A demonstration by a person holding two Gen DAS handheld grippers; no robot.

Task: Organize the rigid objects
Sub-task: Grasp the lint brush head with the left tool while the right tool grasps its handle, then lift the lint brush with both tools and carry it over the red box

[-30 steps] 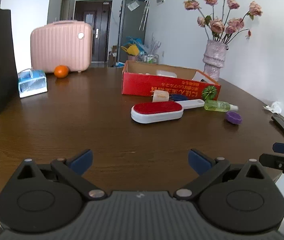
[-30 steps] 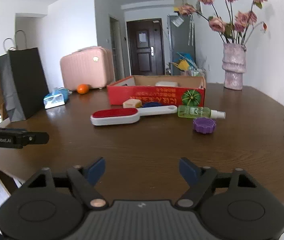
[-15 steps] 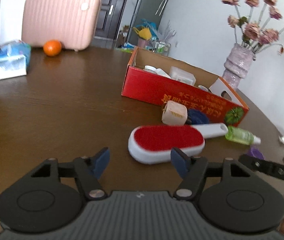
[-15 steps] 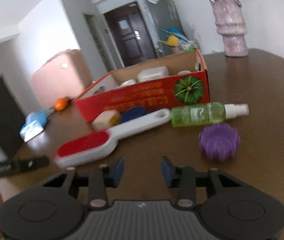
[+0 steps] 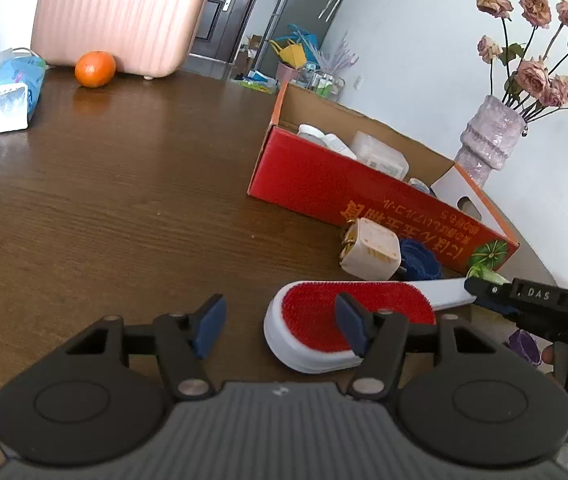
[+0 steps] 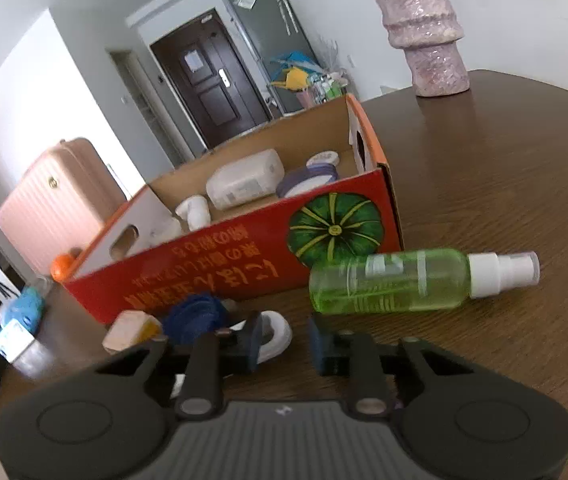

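One lint brush (image 5: 348, 322), red pad, white handle at 3 o'clock; both claws closing, ungripped; "DAS" on right claw (image 5: 484, 294).

- The right gripper (image 6: 281, 340) pointed across the brown table (image 6: 504, 168), its blue-padded jaws closing; the rounded white end of a brush handle (image 6: 277, 334) lay just in front of the left pad, with no clear contact.
- A green spray bottle (image 6: 396, 280) lay on its side just beyond, white nozzle toward the table's right edge.
- A red cardboard box (image 6: 243, 268) stood behind the bottle, holding white containers (image 6: 243, 184) and a purple-rimmed lid (image 6: 304, 180).
- A dark blue ridged cap (image 6: 195, 316) and a beige block (image 6: 129, 330) sat against the box's front wall, side by side.
- A pinkish vase (image 6: 424, 32) stood near the table's far edge.
- A pink suitcase (image 6: 51, 208) stood far left.
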